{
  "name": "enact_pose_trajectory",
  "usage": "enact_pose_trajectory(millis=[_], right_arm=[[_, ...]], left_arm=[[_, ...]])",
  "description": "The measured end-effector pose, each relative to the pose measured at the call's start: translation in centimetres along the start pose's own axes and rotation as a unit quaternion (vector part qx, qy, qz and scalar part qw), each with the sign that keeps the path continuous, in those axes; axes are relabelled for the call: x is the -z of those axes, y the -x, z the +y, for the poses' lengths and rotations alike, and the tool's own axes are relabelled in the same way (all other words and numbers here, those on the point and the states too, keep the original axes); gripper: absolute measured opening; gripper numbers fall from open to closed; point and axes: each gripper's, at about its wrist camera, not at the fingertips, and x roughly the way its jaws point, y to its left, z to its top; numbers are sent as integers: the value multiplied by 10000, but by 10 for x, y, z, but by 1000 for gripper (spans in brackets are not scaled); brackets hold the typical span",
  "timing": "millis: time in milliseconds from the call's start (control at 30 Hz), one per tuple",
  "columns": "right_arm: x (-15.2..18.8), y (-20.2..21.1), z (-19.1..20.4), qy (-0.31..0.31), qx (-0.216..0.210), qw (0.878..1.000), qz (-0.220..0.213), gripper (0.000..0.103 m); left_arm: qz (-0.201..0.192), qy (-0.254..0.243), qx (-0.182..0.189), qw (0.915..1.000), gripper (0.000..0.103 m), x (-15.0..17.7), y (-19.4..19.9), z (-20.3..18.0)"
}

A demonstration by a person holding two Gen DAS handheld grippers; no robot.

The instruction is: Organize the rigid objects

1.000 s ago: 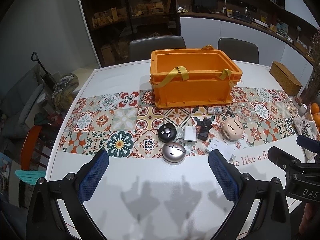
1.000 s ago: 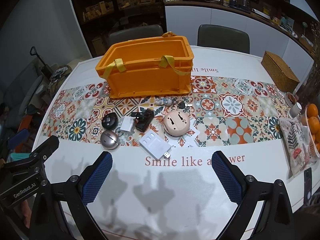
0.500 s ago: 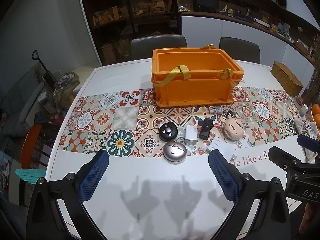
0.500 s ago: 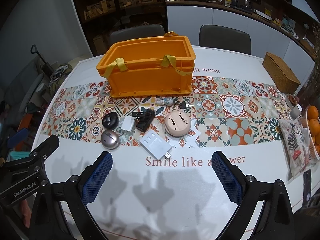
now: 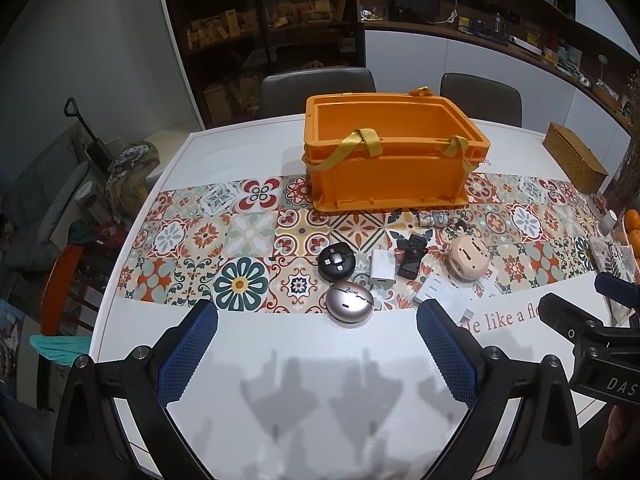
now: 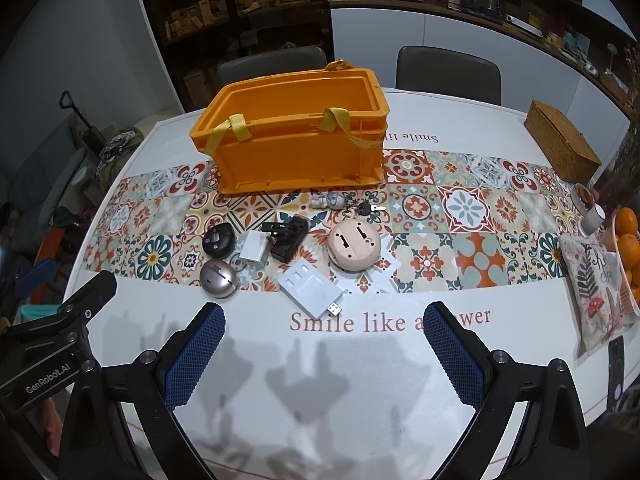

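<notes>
While nothing is gripped yet, we log the layout so:

Items: small rigid bits clustered on the tiled runner just in front of the orange crate (image 5: 384,156); none in the crate as far as we see.
Nearest to L: metallic oval mouse (image 5: 349,303), at the runner's near edge, ahead of the left gripper (image 5: 316,354) and a bit right of ctr. Long axis runs roughly left-right across our view; which end is the front, can't tell.
Nearest to R: white flat hub (image 6: 310,288), ahead and left of ctr of the right gripper (image 6: 324,354). Long axis diagonal, plug end pointing near-right toward us.
Others: black round puck (image 5: 337,261), white charger (image 5: 383,267), black clip device (image 5: 412,254), pink round case (image 6: 354,245), keys (image 6: 368,209) close to the crate.
L jaws: spread wide, holding nothing.
R jaws: spread wide, holding nothing.
Judgement: L is closer to the mouse, R to the hub; for the hub we'd prob. need a wrist turn to close across its short side.
Crate: upright, open top, behind the cluster, yellow straps over the near wall.
Table: white table (image 6: 360,380), bare under both grippers.
</notes>
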Motion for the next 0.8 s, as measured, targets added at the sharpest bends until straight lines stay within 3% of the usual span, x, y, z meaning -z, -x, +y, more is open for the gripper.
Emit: enact_pose_trajectory(millis=[500, 800], right_arm=[[2, -6, -1, 3, -16, 10000, 77, 100], [-3, -23, 2, 80, -94, 9996, 251, 100]], left_arm=[[124, 53, 31, 9999, 102, 3, -8, -1], [448, 320, 125, 9984, 102, 10, -29, 6]])
